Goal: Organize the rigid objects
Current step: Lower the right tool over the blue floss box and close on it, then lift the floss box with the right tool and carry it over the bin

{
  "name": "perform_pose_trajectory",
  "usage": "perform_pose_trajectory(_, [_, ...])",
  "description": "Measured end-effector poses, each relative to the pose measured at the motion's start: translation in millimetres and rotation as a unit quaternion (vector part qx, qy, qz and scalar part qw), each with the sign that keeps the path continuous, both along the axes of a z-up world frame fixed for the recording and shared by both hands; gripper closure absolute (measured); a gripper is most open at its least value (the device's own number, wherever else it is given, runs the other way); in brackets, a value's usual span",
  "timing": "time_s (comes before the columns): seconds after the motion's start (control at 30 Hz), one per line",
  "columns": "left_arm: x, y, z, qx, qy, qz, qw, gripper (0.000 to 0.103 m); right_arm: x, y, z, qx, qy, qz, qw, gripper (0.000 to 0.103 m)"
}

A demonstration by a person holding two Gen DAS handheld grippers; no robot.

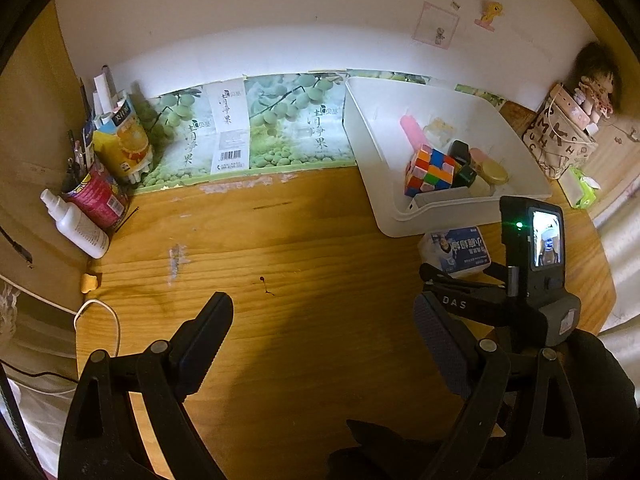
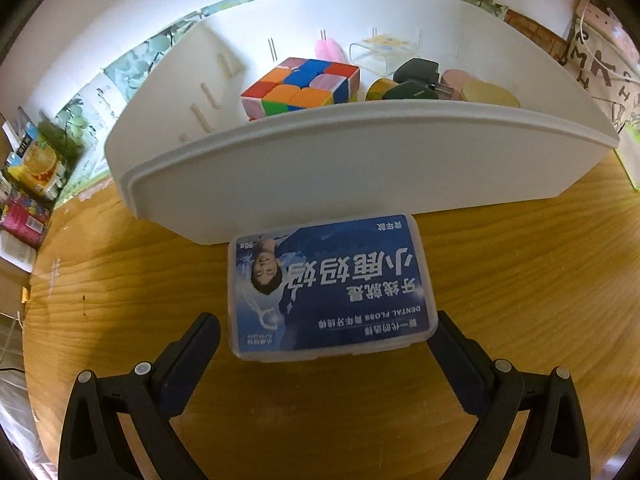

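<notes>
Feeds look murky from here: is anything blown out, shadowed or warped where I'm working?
Left wrist view: wall strip behind the white bin is blown out, a dark shadow covers the table between the left tongs. Right wrist view: floss box sharp and evenly lit, bin rim bowed by the fisheye.

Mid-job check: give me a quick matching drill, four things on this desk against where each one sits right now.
Things:
1. puzzle cube
2. dental floss box
3. spray bottle
4. left gripper

Places:
A. on the desk, just in front of the white bin
B. over bare wood, nothing between its fingers
C. inside the white bin
D. at the desk's far left, beside the pen cup

Pairs: 1-C, 2-A, 3-D, 4-B
</notes>
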State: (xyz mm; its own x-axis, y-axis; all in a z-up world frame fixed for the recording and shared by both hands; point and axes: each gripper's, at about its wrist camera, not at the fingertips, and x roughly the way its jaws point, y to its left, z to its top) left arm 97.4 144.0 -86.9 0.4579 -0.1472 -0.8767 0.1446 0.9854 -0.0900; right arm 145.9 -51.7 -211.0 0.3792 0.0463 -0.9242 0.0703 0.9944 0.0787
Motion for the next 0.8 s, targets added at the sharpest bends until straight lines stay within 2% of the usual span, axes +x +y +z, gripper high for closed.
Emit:
perform_pose_trajectory(0.17, [0,0,-2,0.002,0.006,0.000,1.0000,0.010,8,0,-8,-0.008,0.008,0.000,1.000,0.001])
perform_pose_trajectory(0.27, [0,0,-1,0.002,0.004,0.002,1.0000,0.010,7,2,-9,-0.020,0.001,-0.001,1.000,0.009])
perform_pose_trajectory(0.57, [-8,-5,3,0.011,0.001,-0.005,0.9999,0.010,10,-2,-9,-0.013,-0.006,0.006,1.000,0.009])
perform_pose_trajectory(0.8, [-19,-11,8,0.011,-0.004,-0.007,0.9999,0.010,-12,-14,4,-0.002,-0.017,-0.001,1.000,0.009])
